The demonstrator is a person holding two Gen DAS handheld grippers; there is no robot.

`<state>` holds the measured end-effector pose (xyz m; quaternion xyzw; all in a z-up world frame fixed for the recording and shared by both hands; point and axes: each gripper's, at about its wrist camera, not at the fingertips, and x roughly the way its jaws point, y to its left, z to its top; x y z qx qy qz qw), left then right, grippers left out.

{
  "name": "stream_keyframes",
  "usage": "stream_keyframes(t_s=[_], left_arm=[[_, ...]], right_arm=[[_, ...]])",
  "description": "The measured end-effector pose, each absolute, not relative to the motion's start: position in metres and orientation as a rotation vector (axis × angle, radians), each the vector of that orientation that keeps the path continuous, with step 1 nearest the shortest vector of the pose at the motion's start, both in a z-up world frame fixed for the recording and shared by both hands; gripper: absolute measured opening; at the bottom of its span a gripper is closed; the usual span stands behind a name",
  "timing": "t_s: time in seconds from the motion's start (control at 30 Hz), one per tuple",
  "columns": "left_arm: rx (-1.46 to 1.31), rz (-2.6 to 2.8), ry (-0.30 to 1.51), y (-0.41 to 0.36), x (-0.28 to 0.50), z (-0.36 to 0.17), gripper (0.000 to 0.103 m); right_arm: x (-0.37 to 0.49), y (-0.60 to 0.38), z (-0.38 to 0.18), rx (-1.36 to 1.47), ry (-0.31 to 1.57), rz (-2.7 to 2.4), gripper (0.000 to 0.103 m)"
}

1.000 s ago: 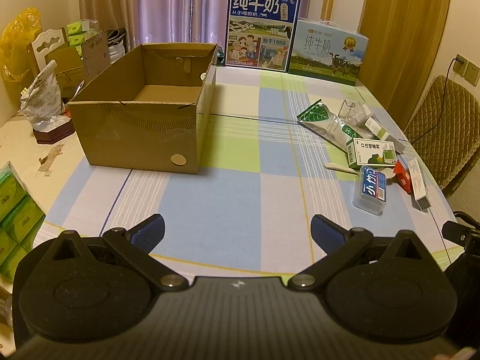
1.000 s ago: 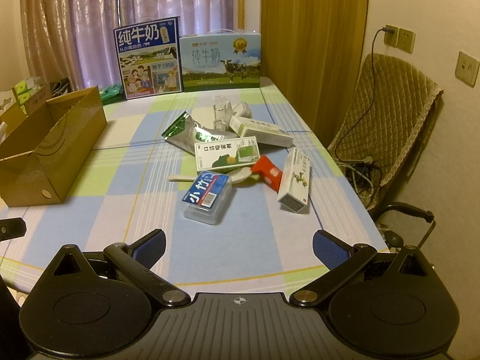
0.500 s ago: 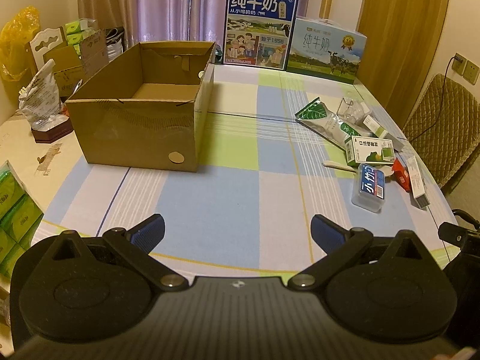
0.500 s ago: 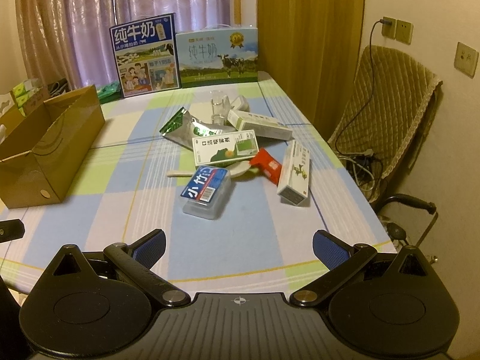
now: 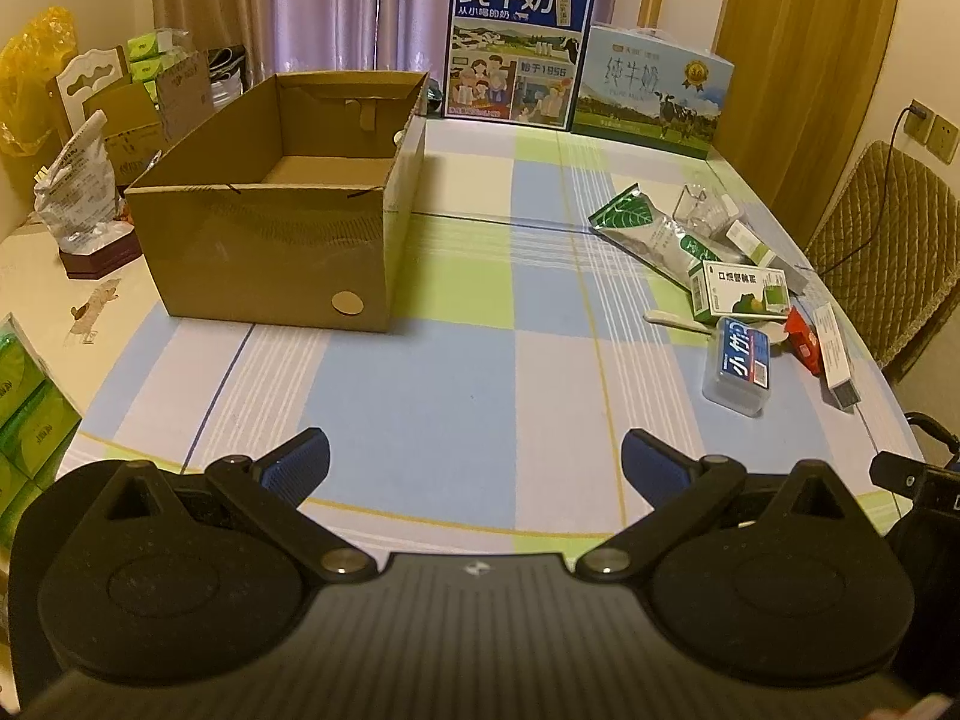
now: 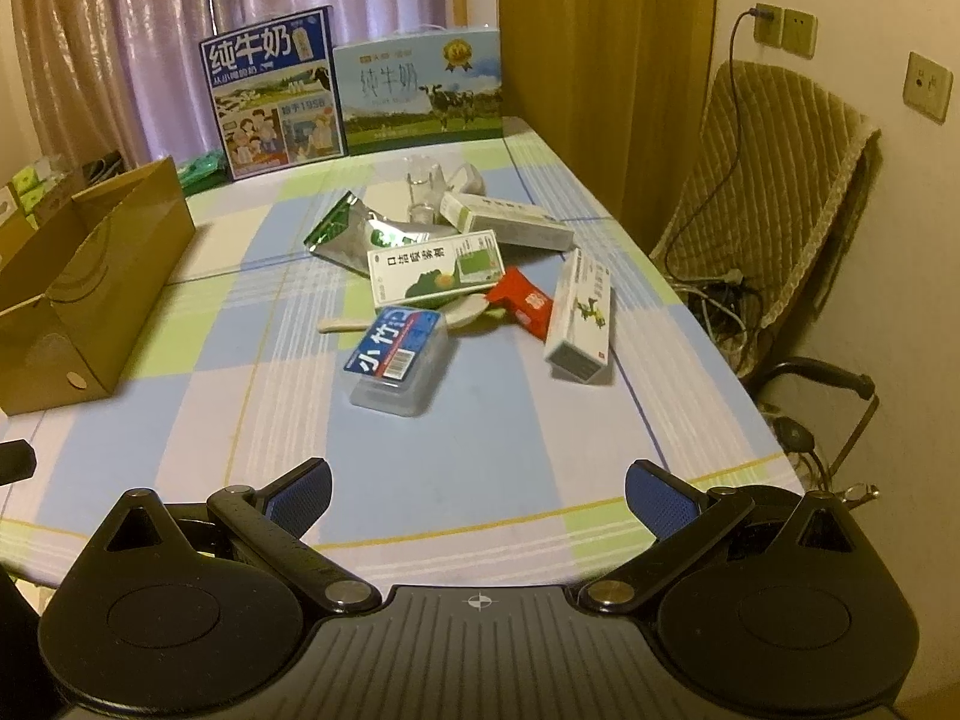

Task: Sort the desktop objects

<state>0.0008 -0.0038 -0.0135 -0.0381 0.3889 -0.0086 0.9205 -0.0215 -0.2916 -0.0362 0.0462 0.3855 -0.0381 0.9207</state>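
**Both tools spread and empty; the clear case lies dead ahead of the right one**

The right tool (image 6: pixel 478 495) hangs over the near edge of the worktop (image 6: pixel 420 480) with its blue pads wide apart and nothing between them. The left tool (image 5: pixel 475 459) is likewise spread and empty, low in its own view.

The heap to be sorted sits mid-frame in the right wrist view. Nearest is the clear plastic case with the blue label (image 6: pixel 399 360), just above centre and a touch left of the right tool's midline. In the left wrist view the same case (image 5: pixel 739 363) is far off at the right edge, so the right hand is judged much the nearer.

The case lies flat, its long axis running from lower left to upper right of the right frame, so pads closing across its short sides would probably need a slight wrist turn.

The open cardboard box (image 6: pixel 90 282), the likely bin, stands at the left edge, well apart from the heap. A white spoon (image 6: pixel 420 315) touches the case's far end.
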Motion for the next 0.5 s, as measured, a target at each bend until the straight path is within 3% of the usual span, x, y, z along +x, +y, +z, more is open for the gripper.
stream_keyframes(t_s=[0.5], left_arm=[[-0.048, -0.057, 0.827, -0.019, 0.004, -0.021, 0.102]], right_arm=[[-0.017, -0.305, -0.050, 0.128, 0.815, -0.099, 0.101]])
